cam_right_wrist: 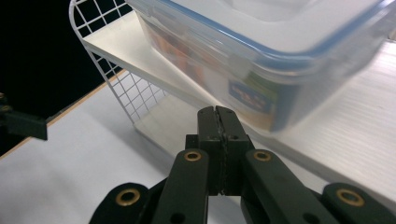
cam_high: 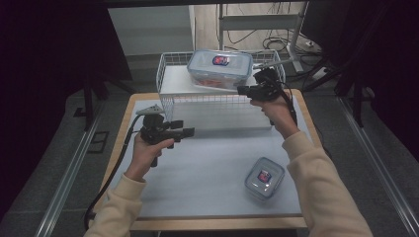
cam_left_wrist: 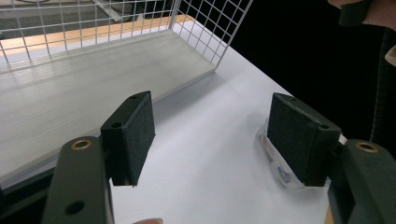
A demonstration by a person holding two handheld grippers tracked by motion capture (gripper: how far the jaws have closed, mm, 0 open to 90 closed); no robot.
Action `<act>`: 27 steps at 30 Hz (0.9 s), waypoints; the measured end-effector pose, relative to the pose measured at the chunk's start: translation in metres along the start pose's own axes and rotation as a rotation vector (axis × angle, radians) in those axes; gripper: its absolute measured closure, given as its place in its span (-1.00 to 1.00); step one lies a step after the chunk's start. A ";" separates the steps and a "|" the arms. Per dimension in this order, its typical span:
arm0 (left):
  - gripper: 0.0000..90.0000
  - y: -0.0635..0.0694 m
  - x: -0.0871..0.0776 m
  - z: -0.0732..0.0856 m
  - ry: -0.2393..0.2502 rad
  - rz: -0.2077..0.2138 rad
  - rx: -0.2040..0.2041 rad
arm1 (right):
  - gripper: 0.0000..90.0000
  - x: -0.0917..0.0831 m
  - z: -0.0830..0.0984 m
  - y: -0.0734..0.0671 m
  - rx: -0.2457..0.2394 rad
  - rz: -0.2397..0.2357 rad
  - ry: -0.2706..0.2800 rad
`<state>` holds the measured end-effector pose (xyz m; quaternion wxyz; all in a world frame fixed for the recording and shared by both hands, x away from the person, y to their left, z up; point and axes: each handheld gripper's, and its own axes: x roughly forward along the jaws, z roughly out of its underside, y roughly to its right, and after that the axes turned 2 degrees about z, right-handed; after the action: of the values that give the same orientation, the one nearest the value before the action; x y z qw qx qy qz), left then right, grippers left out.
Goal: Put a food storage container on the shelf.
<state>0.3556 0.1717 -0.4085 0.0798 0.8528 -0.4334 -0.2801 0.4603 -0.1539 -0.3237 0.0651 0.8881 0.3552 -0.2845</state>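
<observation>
High view: right hand-held gripper [cam_high: 243, 90], jaws pressed together, reaches toward the large container [cam_high: 219, 68].

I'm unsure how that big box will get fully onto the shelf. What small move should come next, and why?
Probably a gentle push with the right claw. Its jaws are shut with nothing between them, just before the big box. The box sits tilted at the front edge of the shelf, so nudging it back should seat it flat.
</observation>
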 end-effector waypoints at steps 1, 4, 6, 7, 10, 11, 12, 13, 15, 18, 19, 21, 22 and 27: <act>-0.28 0.001 0.001 0.001 -0.002 0.001 0.002 | 0.98 0.003 -0.001 -0.001 -0.001 0.001 -0.001; -0.29 0.002 0.003 0.002 -0.010 0.008 0.003 | 0.98 0.013 -0.006 -0.005 -0.003 0.008 -0.004; -0.29 0.003 0.003 0.003 -0.011 0.011 0.002 | 0.98 0.019 -0.009 -0.005 0.005 0.012 -0.005; -0.29 0.003 0.003 0.003 -0.011 0.013 0.001 | 0.98 0.021 -0.010 -0.004 0.008 0.017 -0.006; -0.29 0.002 0.002 0.004 -0.010 0.017 -0.006 | 0.99 0.023 -0.012 0.000 0.021 0.028 -0.007; -0.30 0.001 0.002 0.004 -0.012 0.014 -0.005 | 0.99 0.023 -0.012 0.002 0.027 0.030 -0.004; -0.30 0.001 0.002 0.004 -0.011 0.015 -0.006 | 0.99 0.023 -0.012 0.004 0.030 0.038 -0.001; -0.30 0.001 0.002 0.004 -0.010 0.018 -0.010 | 0.99 0.023 -0.012 0.006 0.036 0.043 0.000; -0.30 0.000 0.003 0.005 -0.014 0.018 -0.009 | 0.99 0.023 -0.012 0.010 0.045 0.053 0.003; -0.30 -0.001 0.005 0.006 -0.020 0.017 -0.013 | 0.99 0.024 -0.013 0.016 0.058 0.068 0.004; -0.30 -0.001 0.005 0.006 -0.021 0.016 -0.013 | 0.99 0.024 -0.014 0.018 0.064 0.073 0.006; -0.30 -0.001 0.005 0.006 -0.019 0.016 -0.013 | 0.99 0.024 -0.014 0.020 0.068 0.078 0.010; -0.30 -0.001 0.004 0.006 -0.018 0.016 -0.013 | 0.99 0.024 -0.015 0.021 0.069 0.082 0.013; -0.30 -0.002 0.003 0.006 -0.018 0.015 -0.013 | 0.99 0.026 -0.015 0.025 0.089 0.079 0.019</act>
<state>0.3552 0.1713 -0.4152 0.0835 0.8464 -0.4388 -0.2900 0.4990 -0.1525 -0.3280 0.0335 0.9060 0.3074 -0.2889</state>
